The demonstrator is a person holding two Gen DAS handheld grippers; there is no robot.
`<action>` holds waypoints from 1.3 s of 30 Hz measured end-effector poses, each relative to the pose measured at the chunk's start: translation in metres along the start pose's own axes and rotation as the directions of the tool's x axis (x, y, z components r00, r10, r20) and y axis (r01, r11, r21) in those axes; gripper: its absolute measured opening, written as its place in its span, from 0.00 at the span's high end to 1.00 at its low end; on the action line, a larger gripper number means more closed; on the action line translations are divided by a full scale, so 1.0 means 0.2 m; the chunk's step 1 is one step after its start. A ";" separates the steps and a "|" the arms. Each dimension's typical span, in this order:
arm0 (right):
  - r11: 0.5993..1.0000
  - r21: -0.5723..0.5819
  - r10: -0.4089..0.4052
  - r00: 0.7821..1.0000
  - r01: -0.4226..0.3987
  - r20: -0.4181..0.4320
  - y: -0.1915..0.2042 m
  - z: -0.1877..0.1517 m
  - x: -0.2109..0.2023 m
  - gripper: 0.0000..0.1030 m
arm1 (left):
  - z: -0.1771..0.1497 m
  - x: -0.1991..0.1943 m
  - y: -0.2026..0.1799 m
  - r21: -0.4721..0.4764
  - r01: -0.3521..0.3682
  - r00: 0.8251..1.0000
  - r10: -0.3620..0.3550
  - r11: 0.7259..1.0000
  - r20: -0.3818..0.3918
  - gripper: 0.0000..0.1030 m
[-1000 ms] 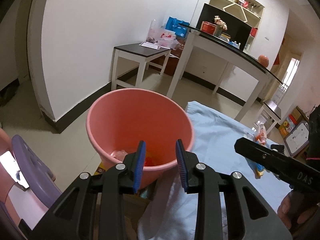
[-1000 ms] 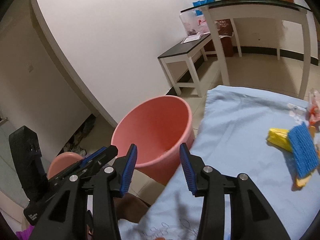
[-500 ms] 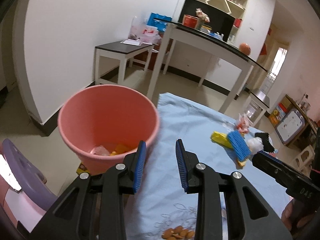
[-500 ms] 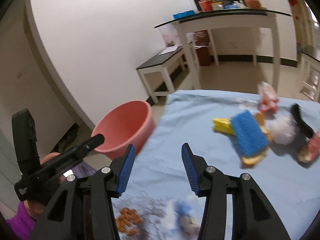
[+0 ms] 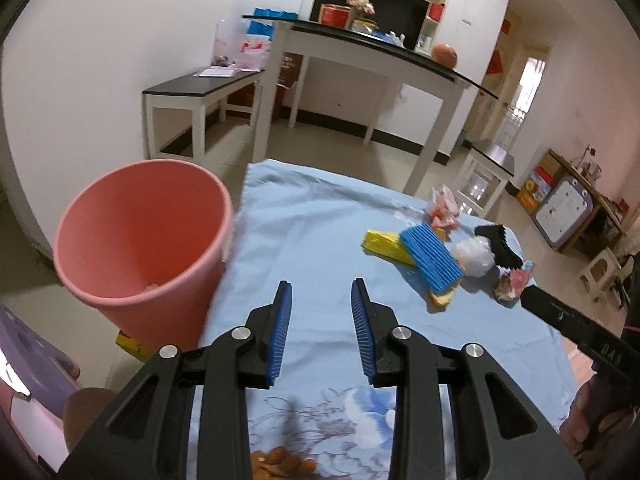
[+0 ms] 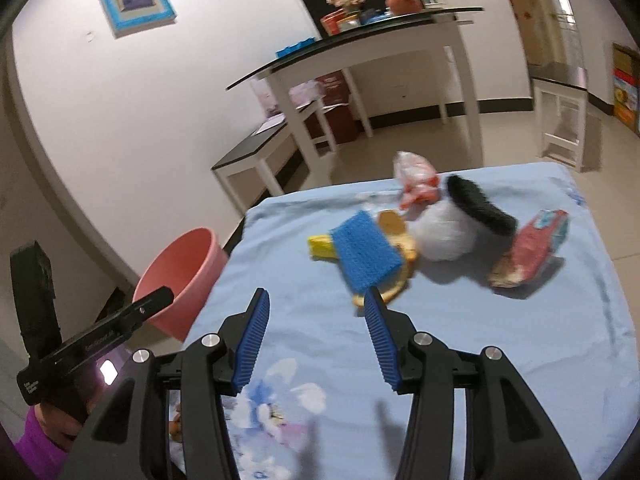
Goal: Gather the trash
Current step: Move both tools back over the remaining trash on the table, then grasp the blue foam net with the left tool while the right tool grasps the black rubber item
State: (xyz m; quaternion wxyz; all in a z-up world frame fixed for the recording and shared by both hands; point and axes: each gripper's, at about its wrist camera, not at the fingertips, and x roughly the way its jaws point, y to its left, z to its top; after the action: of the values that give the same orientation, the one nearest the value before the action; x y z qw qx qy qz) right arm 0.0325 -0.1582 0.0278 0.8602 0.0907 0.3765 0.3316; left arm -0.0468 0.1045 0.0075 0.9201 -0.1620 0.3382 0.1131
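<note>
A pink bucket [image 5: 136, 240] stands on the floor at the left edge of a table with a light blue cloth [image 5: 312, 232]; it also shows in the right wrist view [image 6: 180, 280]. A heap of trash lies on the cloth ahead: a blue sponge [image 5: 430, 258] [image 6: 364, 256], a yellow wrapper [image 5: 384, 242], a white ball [image 5: 476, 256] [image 6: 444, 232], a black brush [image 5: 498, 244] [image 6: 480, 204], a red-white packet [image 5: 442, 206] [image 6: 414, 178] and a red wrapper [image 6: 536, 240]. My left gripper [image 5: 321, 312] is open and empty over the cloth. My right gripper [image 6: 316, 320] is open and empty just short of the sponge.
White tables with dark tops [image 5: 360, 48] and a low bench [image 5: 200, 88] stand by the far wall. Nuts [image 5: 280, 460] lie on the cloth near the front edge. A purple stool [image 5: 32, 360] is at the lower left.
Both grippers have swung right, away from the bucket and toward the trash heap. The bucket has slid to the left of both views. Both stay open.
</note>
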 end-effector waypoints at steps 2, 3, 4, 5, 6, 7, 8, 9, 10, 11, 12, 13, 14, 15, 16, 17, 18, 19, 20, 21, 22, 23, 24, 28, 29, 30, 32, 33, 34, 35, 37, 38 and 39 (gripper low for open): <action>1.000 0.010 -0.013 1.000 0.013 0.007 -0.04 0.00 -0.02 0.52 | -0.01 0.02 -0.04 0.014 0.010 1.000 -0.009 1.000 -0.014 0.70; 1.000 0.015 -0.023 1.000 0.023 0.013 -0.07 0.00 -0.03 0.52 | -0.01 0.04 -0.06 0.022 0.017 1.000 -0.016 1.000 -0.023 0.70; 0.999 0.019 -0.029 0.999 0.029 0.016 -0.08 0.00 -0.04 0.52 | -0.01 0.05 -0.07 0.026 0.021 0.999 -0.020 0.999 -0.028 0.70; 0.999 0.024 -0.036 0.999 0.035 0.019 -0.10 0.00 -0.05 0.51 | -0.02 0.06 -0.10 0.031 0.028 0.999 -0.027 0.999 -0.037 0.70; 0.999 0.031 -0.043 0.999 0.042 0.023 -0.13 0.00 -0.06 0.51 | -0.02 0.07 -0.11 0.033 0.032 0.999 -0.031 0.999 -0.043 0.70; 0.998 0.038 -0.050 0.998 0.049 0.026 -0.15 0.00 -0.07 0.51 | -0.02 0.09 -0.13 0.034 0.044 0.998 -0.042 0.998 -0.054 0.70; 0.998 0.044 -0.054 0.998 0.053 0.028 -0.17 0.00 -0.08 0.51 | -0.02 0.10 -0.15 0.033 0.056 0.996 -0.054 0.998 -0.064 0.70; 0.997 0.052 -0.059 0.998 0.058 0.030 -0.19 0.00 -0.08 0.51 | -0.02 0.12 -0.16 0.030 0.067 0.995 -0.065 0.997 -0.075 0.70; 0.996 0.060 -0.064 0.997 0.062 0.032 -0.21 0.00 -0.09 0.51 | -0.02 0.14 -0.18 0.023 0.084 0.993 -0.081 0.996 -0.089 0.70; 0.996 0.066 -0.067 0.997 0.065 0.033 -0.22 -0.01 -0.09 0.51 | -0.02 0.16 -0.20 0.019 0.096 0.991 -0.094 0.995 -0.097 0.70; 0.995 0.073 -0.071 0.997 0.069 0.036 -0.24 0.00 -0.09 0.51 | -0.02 0.17 -0.22 0.016 0.109 0.989 -0.106 0.994 -0.104 0.70; 0.994 0.078 -0.074 0.997 0.071 0.037 -0.26 -0.01 -0.10 0.51 | -0.01 0.20 -0.25 0.015 0.120 0.987 -0.118 0.993 -0.112 0.70; 0.994 0.083 -0.078 0.996 0.074 0.039 -0.27 -0.01 -0.10 0.50 | -0.01 0.22 -0.27 0.012 0.133 0.984 -0.131 0.991 -0.120 0.70; 0.993 0.088 -0.081 0.996 0.077 0.040 -0.29 -0.01 -0.11 0.50 | 0.00 0.23 -0.28 0.007 0.144 0.982 -0.142 0.990 -0.127 0.70; 0.993 0.091 -0.085 0.996 0.081 0.040 -0.30 -0.01 -0.11 0.50 | 0.00 0.26 -0.30 -0.004 0.159 0.978 -0.158 0.987 -0.139 0.69; 0.992 0.094 -0.089 0.995 0.085 0.041 -0.32 -0.01 -0.11 0.50 | 0.01 0.29 -0.32 -0.018 0.171 0.974 -0.172 0.985 -0.149 0.68; 0.991 0.097 -0.094 0.995 0.089 0.042 -0.33 -0.01 -0.12 0.50 | 0.01 0.30 -0.33 -0.026 0.176 0.972 -0.178 0.984 -0.154 0.67; 0.991 0.101 -0.097 0.994 0.092 0.042 -0.35 -0.01 -0.12 0.50 | 0.02 0.34 -0.35 -0.041 0.183 0.969 -0.187 0.982 -0.163 0.61; 0.990 0.103 -0.099 0.994 0.094 0.043 -0.36 -0.01 -0.12 0.49 | 0.02 0.36 -0.37 -0.051 0.189 0.966 -0.195 0.981 -0.167 0.60; 0.990 0.107 -0.102 0.994 0.097 0.044 -0.38 -0.01 -0.12 0.49 | 0.02 0.38 -0.38 -0.062 0.195 0.964 -0.203 0.979 -0.174 0.60; 0.989 0.110 -0.105 0.993 0.099 0.045 -0.39 0.00 -0.12 0.49 | 0.03 0.43 -0.40 -0.076 0.197 0.961 -0.207 0.978 -0.185 0.59; 0.989 0.112 -0.106 0.993 0.101 0.045 -0.40 0.00 -0.12 0.49 | 0.04 0.45 -0.40 -0.083 0.195 0.960 -0.207 0.977 -0.190 0.59; 0.988 0.115 -0.109 0.993 0.103 0.046 -0.41 0.00 -0.13 0.48 | 0.04 0.48 -0.41 -0.094 0.191 0.958 -0.206 0.977 -0.198 0.59; 0.987 0.116 -0.118 0.992 0.111 0.049 -0.45 0.02 -0.12 0.48 | 0.06 0.62 -0.42 -0.147 0.167 0.952 -0.198 0.975 -0.232 0.59; 0.987 0.113 -0.120 0.992 0.113 0.050 -0.45 0.03 -0.12 0.48 | 0.06 0.65 -0.41 -0.158 0.161 0.951 -0.196 0.974 -0.238 0.59; 0.987 0.107 -0.123 0.991 0.117 0.052 -0.46 0.04 -0.12 0.48 | 0.06 0.68 -0.41 -0.168 0.158 0.950 -0.196 0.973 -0.244 0.59; 0.988 0.098 -0.127 0.990 0.122 0.055 -0.47 0.05 -0.12 0.47 | 0.07 0.72 -0.41 -0.183 0.153 0.947 -0.197 0.971 -0.254 0.59; 0.988 0.095 -0.128 0.990 0.123 0.056 -0.48 0.06 -0.11 0.47 | 0.07 0.75 -0.42 -0.186 0.154 0.946 -0.199 0.970 -0.257 0.59; 0.988 0.095 -0.128 0.990 0.122 0.057 -0.49 0.06 -0.11 0.47 | 0.07 0.76 -0.43 -0.187 0.154 0.945 -0.200 0.970 -0.259 0.59; 0.988 0.094 -0.128 0.990 0.122 0.059 -0.49 0.07 -0.11 0.47 | 0.07 0.77 -0.43 -0.187 0.155 0.944 -0.201 0.970 -0.260 0.59; 0.988 0.092 -0.129 0.990 0.122 0.065 -0.50 0.09 -0.10 0.47 | 0.07 0.79 -0.45 -0.181 0.158 0.946 -0.202 0.971 -0.254 0.59; 0.988 0.090 -0.128 0.989 0.122 0.068 -0.50 0.09 -0.09 0.47 | 0.07 0.80 -0.46 -0.179 0.160 0.948 -0.201 0.971 -0.247 0.59; 0.989 0.085 -0.128 0.989 0.121 0.072 -0.51 0.10 -0.09 0.47 | 0.07 0.80 -0.46 -0.178 0.163 0.949 -0.204 0.970 -0.240 0.59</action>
State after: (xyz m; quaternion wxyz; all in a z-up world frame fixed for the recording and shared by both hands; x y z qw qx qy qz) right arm 0.0891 -0.2449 0.0115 0.8888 0.1143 0.3610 0.2580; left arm 0.1109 0.0410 -0.0672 0.8596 -0.2777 0.4278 0.0310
